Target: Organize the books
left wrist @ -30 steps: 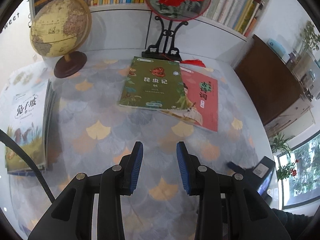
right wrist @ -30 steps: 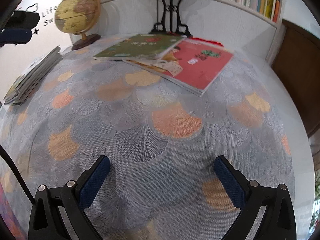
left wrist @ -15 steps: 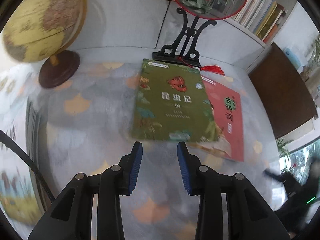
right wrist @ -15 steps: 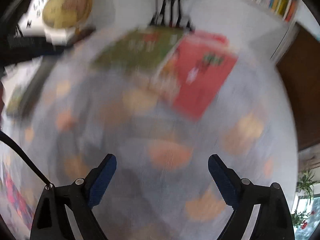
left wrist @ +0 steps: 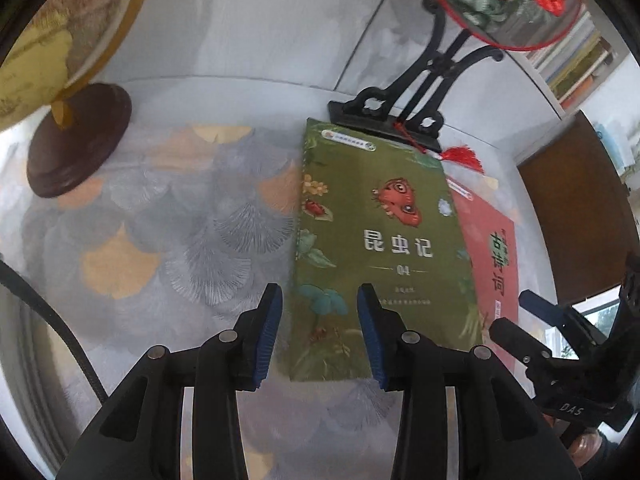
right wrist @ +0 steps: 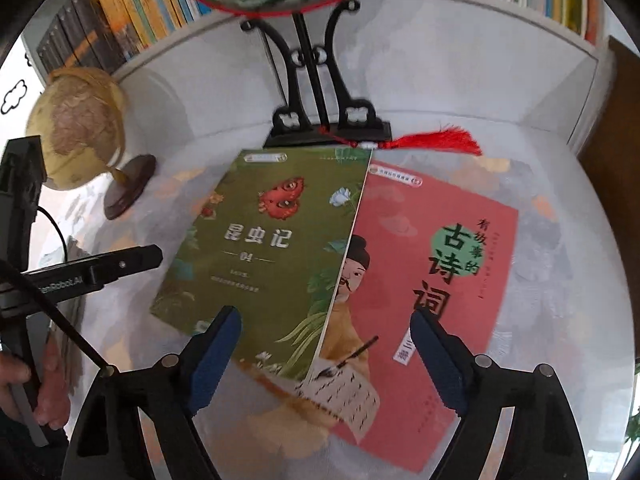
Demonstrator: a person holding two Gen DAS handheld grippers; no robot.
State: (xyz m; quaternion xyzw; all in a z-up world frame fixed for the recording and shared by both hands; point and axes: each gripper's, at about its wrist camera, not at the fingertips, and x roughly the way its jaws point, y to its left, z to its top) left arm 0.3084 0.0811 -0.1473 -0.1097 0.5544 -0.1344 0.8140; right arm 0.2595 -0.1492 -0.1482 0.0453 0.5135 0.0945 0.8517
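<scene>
Now we hold both grippers low over the two books on the patterned tabletop [left wrist: 168, 240]. Our left gripper [left wrist: 318, 334] has its jaws a small way apart and has just been opening a little; the near left corner of the green book [left wrist: 376, 248] shows between the pads, which do not press on it. Our right gripper [right wrist: 326, 358] stands wide apart, though its jaws have just been closing; nothing is clamped, and the near edges of both books show in the gap. That green book lies flat on the red book [right wrist: 440, 280], covering its left part, with its far edge just at the foot of the black fan stand [right wrist: 320, 128]. A red tassel [right wrist: 440, 142] trails beside the stand, and the globe [right wrist: 76, 128] sits well to the left
</scene>
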